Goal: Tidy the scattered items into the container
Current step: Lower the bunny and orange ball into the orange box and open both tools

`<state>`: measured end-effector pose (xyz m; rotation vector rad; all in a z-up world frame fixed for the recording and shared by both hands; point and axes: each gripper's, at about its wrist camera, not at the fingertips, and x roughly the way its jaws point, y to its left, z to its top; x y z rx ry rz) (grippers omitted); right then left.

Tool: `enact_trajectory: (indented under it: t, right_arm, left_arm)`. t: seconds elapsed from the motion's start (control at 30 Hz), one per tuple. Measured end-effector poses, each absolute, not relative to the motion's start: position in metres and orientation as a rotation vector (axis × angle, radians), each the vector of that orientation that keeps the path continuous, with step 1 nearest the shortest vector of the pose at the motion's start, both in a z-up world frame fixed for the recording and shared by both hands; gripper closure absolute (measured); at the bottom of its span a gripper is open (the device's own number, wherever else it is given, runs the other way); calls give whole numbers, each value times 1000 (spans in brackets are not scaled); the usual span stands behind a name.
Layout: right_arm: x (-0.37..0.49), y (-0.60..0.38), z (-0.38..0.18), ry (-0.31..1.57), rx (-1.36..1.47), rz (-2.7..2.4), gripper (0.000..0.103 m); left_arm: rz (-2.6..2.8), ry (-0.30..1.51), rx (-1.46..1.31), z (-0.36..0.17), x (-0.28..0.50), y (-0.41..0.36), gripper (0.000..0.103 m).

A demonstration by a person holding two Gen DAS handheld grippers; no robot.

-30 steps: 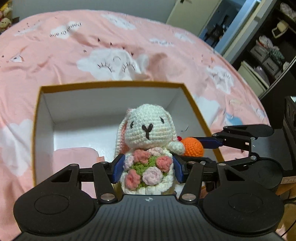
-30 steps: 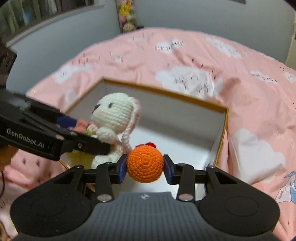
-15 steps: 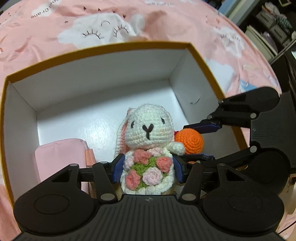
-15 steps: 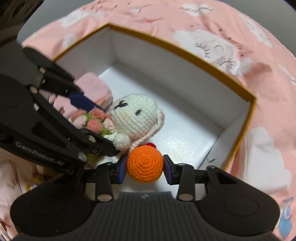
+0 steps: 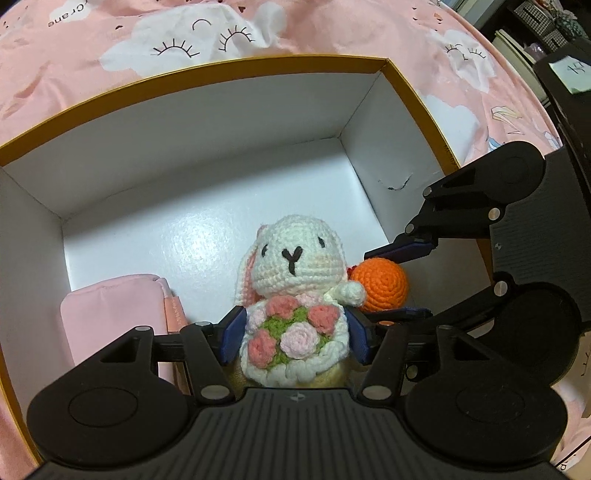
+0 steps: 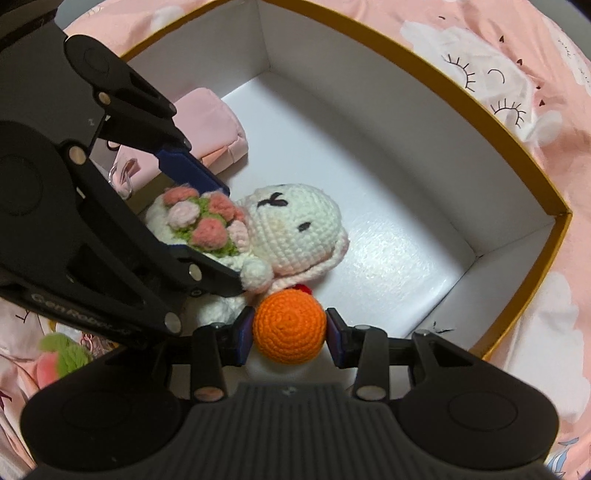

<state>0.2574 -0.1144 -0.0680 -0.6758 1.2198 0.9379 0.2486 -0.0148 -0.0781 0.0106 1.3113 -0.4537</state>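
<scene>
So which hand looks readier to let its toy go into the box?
Left, probably. The left gripper is already opening around the crochet bunny low inside the box; the right gripper has its pads pressed on the orange ball.

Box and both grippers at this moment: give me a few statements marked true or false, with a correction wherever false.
1. The right gripper holds an orange crochet ball. True.
2. The crochet bunny sits between the left gripper's fingers. True.
3. The box holds nothing yet. False: a pink pouch already lies inside, by the wall.
4. The bunny holds a blue bouquet. False: its flowers are pink and coral on green.
5. The box stands on a bare wooden table. False: it rests on a pink cloud-print bedspread.
</scene>
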Motion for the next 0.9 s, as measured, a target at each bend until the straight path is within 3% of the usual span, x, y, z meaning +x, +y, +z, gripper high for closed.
enact_trajectory:
  t: [0.9]
  right_arm:
    - [255,-111,-51,1253,-801,912,59]
  left_arm:
    - [-477,1130,-10,-23,216,2,40]
